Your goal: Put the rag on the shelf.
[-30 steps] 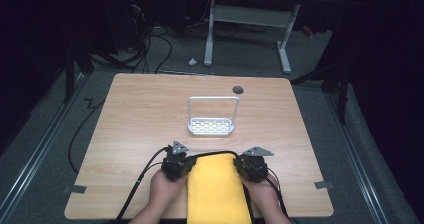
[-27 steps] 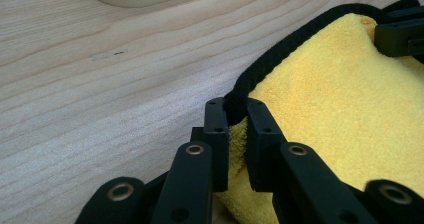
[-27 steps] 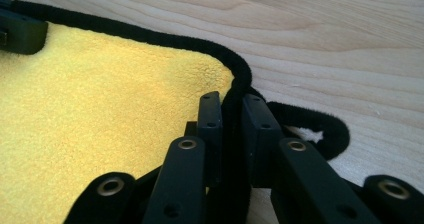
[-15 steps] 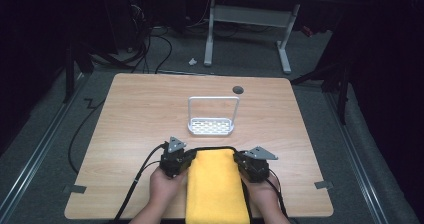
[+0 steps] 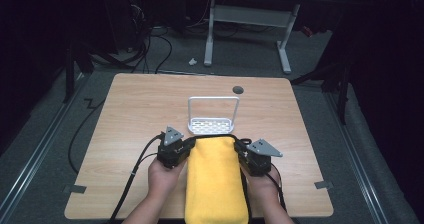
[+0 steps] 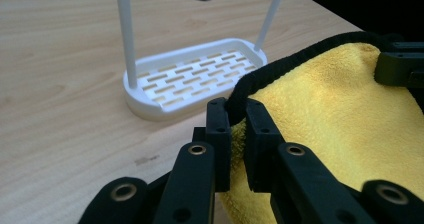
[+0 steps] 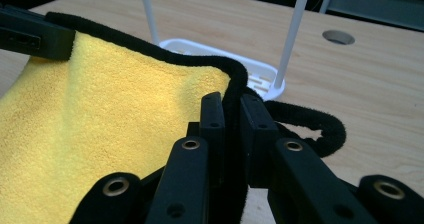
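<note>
While both hands grip low at the table's near edge, left gripper [image 6: 238,115] is clamped on the black-edged far-left corner of the yellow towel [image 5: 216,179]; right gripper [image 7: 232,111] is clamped on the black hem at the far-right corner. Towel hangs stretched between them, far edge up, running toward 6 o'clock past the table [image 5: 130,114] edge. White slotted rack [image 5: 213,125] with its hoop handle sits just beyond at 12 o'clock, near the towel's far edge. Round grommet hole [image 5: 238,89] lies at 1 o'clock, well apart. Left hand [image 5: 162,176] and right hand [image 5: 264,186] flank the towel.
</note>
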